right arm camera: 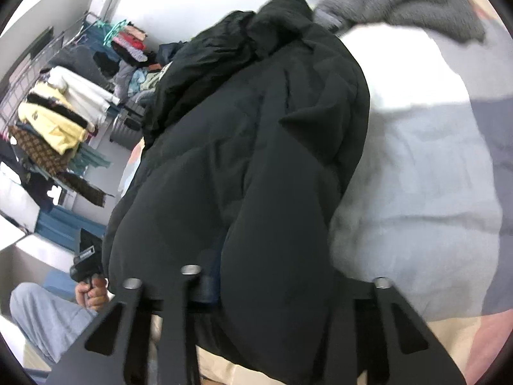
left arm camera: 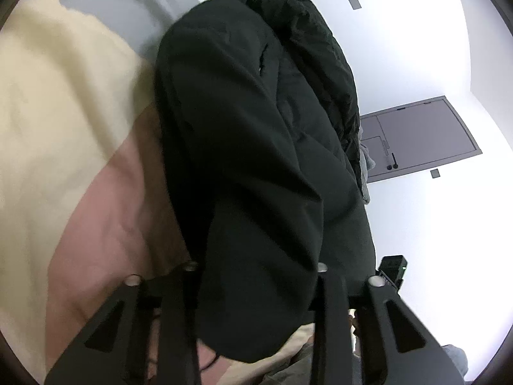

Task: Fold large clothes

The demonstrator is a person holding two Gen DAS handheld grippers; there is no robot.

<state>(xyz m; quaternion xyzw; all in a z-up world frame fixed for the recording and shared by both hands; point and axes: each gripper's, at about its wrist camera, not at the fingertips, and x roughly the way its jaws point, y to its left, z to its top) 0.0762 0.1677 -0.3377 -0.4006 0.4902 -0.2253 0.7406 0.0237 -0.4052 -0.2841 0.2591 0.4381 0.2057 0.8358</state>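
A bulky black puffer jacket fills the middle of the left wrist view, lifted off the bedding and hanging toward the camera. My left gripper is shut on a fold of its lower edge, the cloth bulging between the fingers. In the right wrist view the same jacket hangs in front, and my right gripper is shut on its padded hem, which covers the right finger. The right gripper's body peeks out beside the jacket. The left gripper shows at lower left, held by a hand.
Cream, pink and grey bedding lies under the jacket. A grey fleece garment and a pale padded garment lie to the right. A clothes rack stands at the left, a grey door at the right. A leg in jeans is nearby.
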